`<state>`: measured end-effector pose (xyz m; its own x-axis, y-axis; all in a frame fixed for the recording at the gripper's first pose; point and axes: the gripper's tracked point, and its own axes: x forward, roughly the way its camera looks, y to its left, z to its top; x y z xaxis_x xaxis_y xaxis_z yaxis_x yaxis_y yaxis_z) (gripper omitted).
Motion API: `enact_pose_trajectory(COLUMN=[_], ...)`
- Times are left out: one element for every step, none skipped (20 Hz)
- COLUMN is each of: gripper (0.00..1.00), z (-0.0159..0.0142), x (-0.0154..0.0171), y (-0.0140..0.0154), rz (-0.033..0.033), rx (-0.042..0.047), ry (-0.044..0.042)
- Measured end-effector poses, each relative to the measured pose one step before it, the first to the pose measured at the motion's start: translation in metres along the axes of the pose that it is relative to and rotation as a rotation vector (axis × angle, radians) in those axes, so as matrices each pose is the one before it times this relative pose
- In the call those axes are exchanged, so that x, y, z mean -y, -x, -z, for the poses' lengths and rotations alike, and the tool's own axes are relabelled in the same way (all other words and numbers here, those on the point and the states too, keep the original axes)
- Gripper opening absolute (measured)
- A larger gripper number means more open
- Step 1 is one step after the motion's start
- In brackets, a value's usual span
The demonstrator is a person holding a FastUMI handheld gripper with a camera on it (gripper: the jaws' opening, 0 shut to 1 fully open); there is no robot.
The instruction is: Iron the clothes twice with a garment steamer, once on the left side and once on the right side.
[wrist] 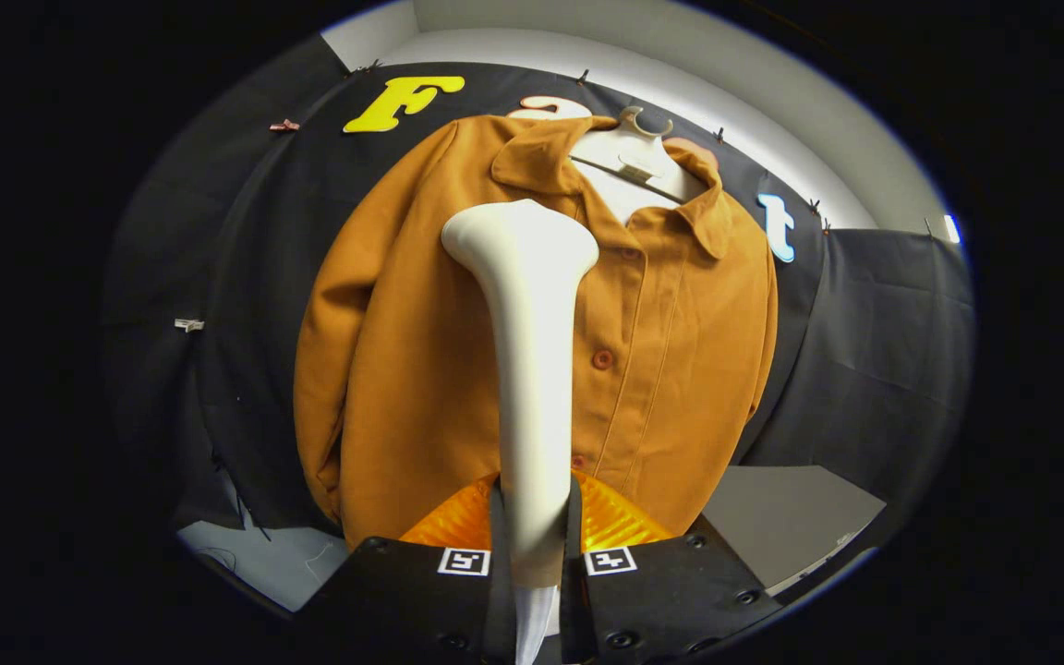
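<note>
A brown-orange buttoned jacket (680,342) hangs on a white hanger (634,157) against the black cloth wall. My gripper (532,536) is shut on the handle of a white garment steamer (532,369), which rises upright from between my fingers. The steamer's wide head (518,235) sits against the jacket's upper chest, just left of the button placket and below the collar. The steamer hides part of the jacket's middle.
A grey tabletop (791,517) lies below the jacket's hem to the right, and a paler surface (264,554) shows at the lower left. The black cloth wall (883,342) surrounds the jacket on both sides.
</note>
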<state>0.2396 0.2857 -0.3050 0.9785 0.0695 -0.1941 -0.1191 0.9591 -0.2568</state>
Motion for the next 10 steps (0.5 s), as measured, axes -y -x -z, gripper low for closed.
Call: enact_pose_trajectory(gripper=[0.22,0.22,0.22,0.22,0.22,0.22,0.22,0.22,0.22,0.22], z=[0.00815,0.00881,0.0094,0.00939,0.01042,0.00947,0.00856,0.00738,0.0065,0.00841], x=[0.00016,0.00097,-0.00088,-0.0005,0.00092,-0.00077,-0.00245,-0.00172,-0.00047,-0.00099], y=[-0.0003,0.00098,-0.00144,-0.00022,-0.00103,-0.00045,-0.00054,-0.00072,-0.00067,0.00055], rz=[0.00153,0.00279,0.00072,-0.00205,-0.00258,-0.00378,-0.00399,-0.00292,-0.00325,-0.00283], rx=[-0.00872,-0.00917,-0.01365,-0.01433,-0.0169,-0.01716,-0.01304,-0.01025,-0.00986,-0.00751], ry=[-0.00108,0.00083,0.00195,0.0012,0.00084,0.00247,0.00364,0.00478,0.00635,0.00267])
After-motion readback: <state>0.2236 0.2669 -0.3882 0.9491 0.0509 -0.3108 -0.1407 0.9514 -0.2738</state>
